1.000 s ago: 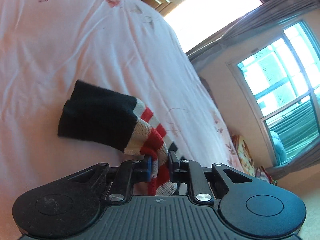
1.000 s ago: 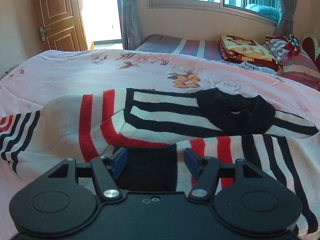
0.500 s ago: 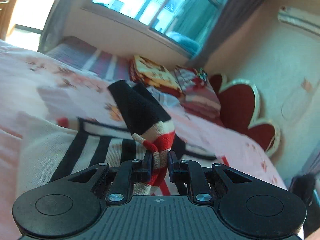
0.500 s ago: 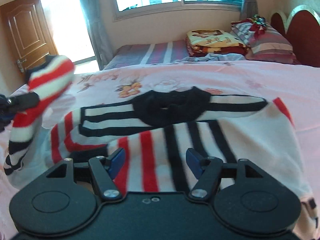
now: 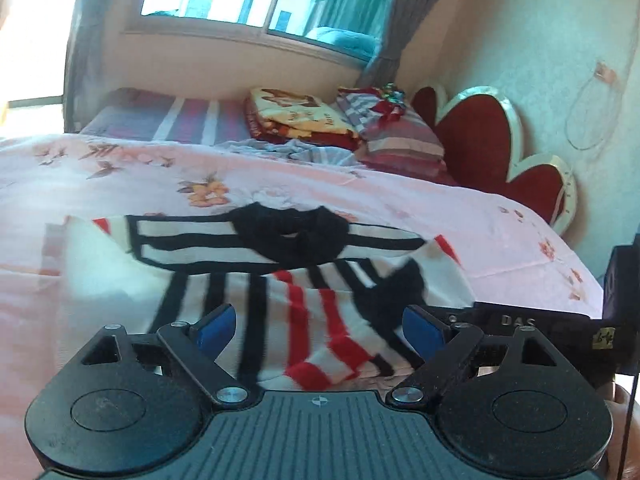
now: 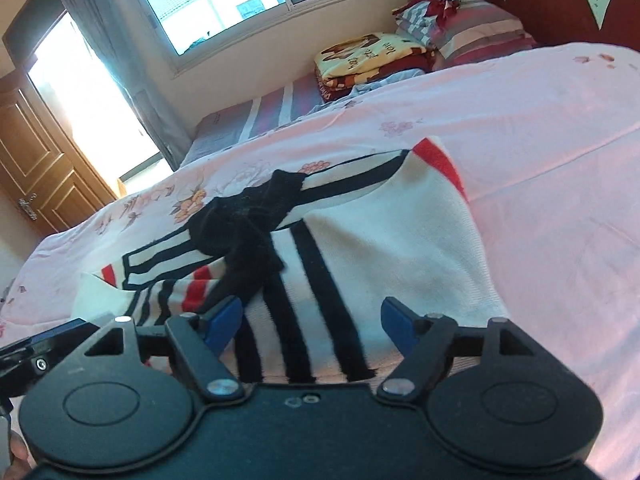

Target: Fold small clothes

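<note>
1. My left tongs [image 5: 318, 330] sit at the bottom centre of the left wrist view, their jaws opening, blue pads [image 5: 216, 326] wide apart and pressing on nothing.
2. The white knitted sweater with black and red stripes [image 5: 248, 280] lies on the pink floral bedspread [image 5: 460, 216], filling the middle of that frame. Its striped sleeve with a black cuff [image 5: 384, 292] lies across the body between the pads, not pinched.
3. My right tongs [image 6: 312, 322] are at the bottom centre of the right wrist view, jaws also opening, with the black-striped sweater body below the gap and neither pad closed on it.
4. The sweater's black collar [image 6: 244, 216] shows in the middle left of the right wrist view, and the black cuff runs down from it toward the left pad.
5. A stack of folded blankets [image 6: 372, 58] and a striped pillow [image 6: 476, 36] are at the upper right, a wooden door [image 6: 36, 168] at the left edge.
6. Part of the right rig shows at the lower right of the left wrist view.
</note>
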Tool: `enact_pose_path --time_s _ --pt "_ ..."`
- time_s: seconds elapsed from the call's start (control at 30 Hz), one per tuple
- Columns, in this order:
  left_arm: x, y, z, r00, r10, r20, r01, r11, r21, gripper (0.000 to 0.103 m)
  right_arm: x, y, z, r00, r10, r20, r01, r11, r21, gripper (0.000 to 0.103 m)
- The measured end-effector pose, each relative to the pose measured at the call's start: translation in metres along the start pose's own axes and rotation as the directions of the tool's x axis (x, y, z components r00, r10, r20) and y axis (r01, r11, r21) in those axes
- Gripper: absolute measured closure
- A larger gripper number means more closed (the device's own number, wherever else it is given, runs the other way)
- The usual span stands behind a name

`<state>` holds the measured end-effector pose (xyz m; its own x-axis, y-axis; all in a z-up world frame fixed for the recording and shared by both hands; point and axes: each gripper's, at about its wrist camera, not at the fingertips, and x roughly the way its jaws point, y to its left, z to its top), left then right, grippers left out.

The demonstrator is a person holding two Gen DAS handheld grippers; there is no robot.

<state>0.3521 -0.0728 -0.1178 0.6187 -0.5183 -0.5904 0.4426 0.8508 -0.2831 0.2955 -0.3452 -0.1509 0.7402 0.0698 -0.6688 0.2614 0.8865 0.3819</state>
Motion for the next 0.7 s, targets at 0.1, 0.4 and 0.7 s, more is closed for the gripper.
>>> enact_pose_path --time_s 0.1,0.4,0.7 --pt "0.009 0.044 0.003 0.991 0.131 -0.022 -0.132 0.988 -0.074 0.013 0.019 0.006 -0.002 0.996 0.067 -0.062 -0.064 0.997 0.053 0.025" --pt "0.032 0.107 -0.004 0.964 0.258 -0.063 -0.265 0.949 -0.169 0.013 0.046 0.023 -0.002 0.997 0.037 -0.074 -0.035 0.999 0.025 0.081" --pt "0.061 0.114 0.018 0.97 0.233 -0.07 -0.242 0.954 -0.176 0.013 -0.014 0.02 0.013 0.989 -0.123 0.083 0.134 0.979 -0.152 0.087"
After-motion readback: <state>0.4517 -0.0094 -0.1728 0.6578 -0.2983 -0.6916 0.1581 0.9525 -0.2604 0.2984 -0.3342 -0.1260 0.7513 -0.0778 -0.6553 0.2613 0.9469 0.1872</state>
